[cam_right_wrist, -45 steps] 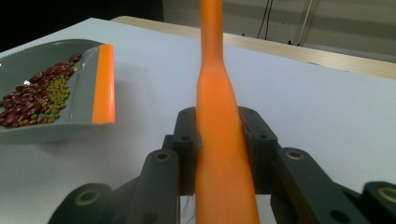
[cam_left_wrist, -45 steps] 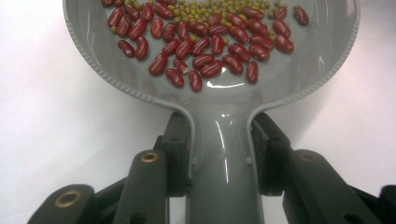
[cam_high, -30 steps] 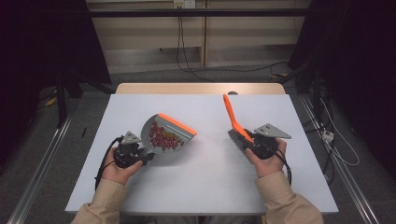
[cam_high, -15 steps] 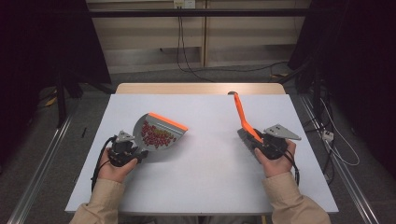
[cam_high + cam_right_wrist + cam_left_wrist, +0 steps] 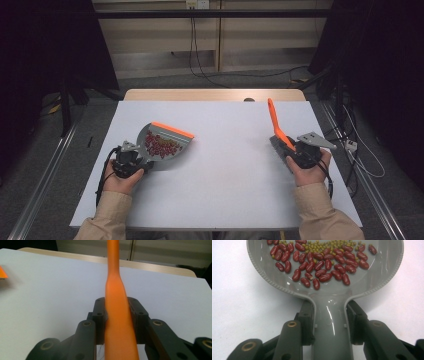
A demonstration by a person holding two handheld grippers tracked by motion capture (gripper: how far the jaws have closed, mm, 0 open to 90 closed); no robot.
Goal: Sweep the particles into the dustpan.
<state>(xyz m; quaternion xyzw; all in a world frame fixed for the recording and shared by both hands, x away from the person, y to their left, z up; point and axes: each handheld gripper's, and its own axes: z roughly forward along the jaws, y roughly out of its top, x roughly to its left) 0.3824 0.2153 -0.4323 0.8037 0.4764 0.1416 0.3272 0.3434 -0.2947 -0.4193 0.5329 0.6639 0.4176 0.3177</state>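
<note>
- On the left half of the white tabletop (image 5: 220, 170), the left tool (image 5: 131, 161) is clamped on the handle of a grey plastic dustpan with an orange front lip (image 5: 161, 145); in the left gripper view both pads press the handle (image 5: 332, 325) from each side.
- At the right of the high view, the right tool (image 5: 295, 152) holds an orange-handled small brush (image 5: 275, 125), the handle pointing up and away toward the upper edge of the frame; the jaws are tight on it (image 5: 117, 322).
- The pan carries dark red kidney beans (image 5: 322, 265) and, deeper in it, small green mung beans (image 5: 329, 245).
- My judgement: the sweeping looks finished, no loose beans are seen on the tabletop, and pan and brush are well apart.
- The next move probably needs keeping the pan level so nothing rolls over the lip, then laying the brush down.
</note>
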